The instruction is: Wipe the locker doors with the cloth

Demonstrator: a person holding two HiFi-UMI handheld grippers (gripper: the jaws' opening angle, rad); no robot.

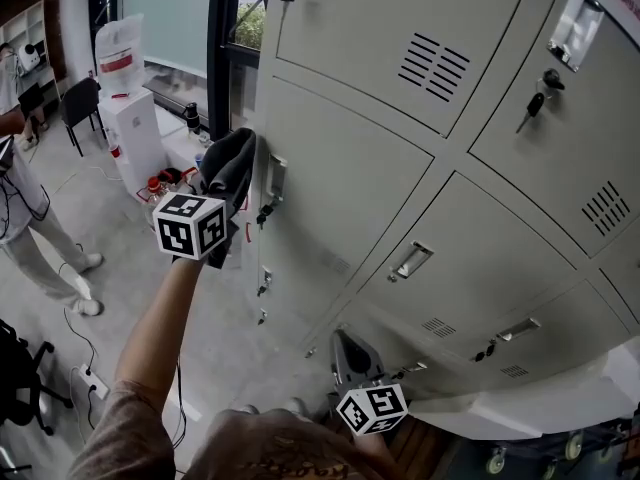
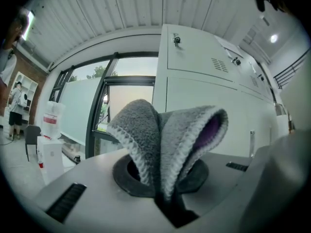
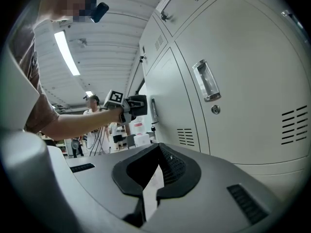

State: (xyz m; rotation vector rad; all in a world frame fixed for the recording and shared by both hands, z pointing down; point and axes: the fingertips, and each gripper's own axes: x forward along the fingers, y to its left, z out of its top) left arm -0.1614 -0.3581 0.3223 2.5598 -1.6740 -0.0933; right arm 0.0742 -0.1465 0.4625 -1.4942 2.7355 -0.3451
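Observation:
The grey cloth is folded in my left gripper, which is shut on it and raised at the left edge of the grey lockers, beside a door handle. In the left gripper view the cloth stands up between the jaws, with the locker doors to the right. My right gripper hangs low near the bottom lockers, shut and holding nothing. The right gripper view shows its jaws closed beside a locker door, with the left gripper farther off at the locker front.
A water dispenser stands at the left by the window. A person stands on the floor at the far left, near cables and an office chair. Keys hang in several locks. A recessed handle sits on a lower door.

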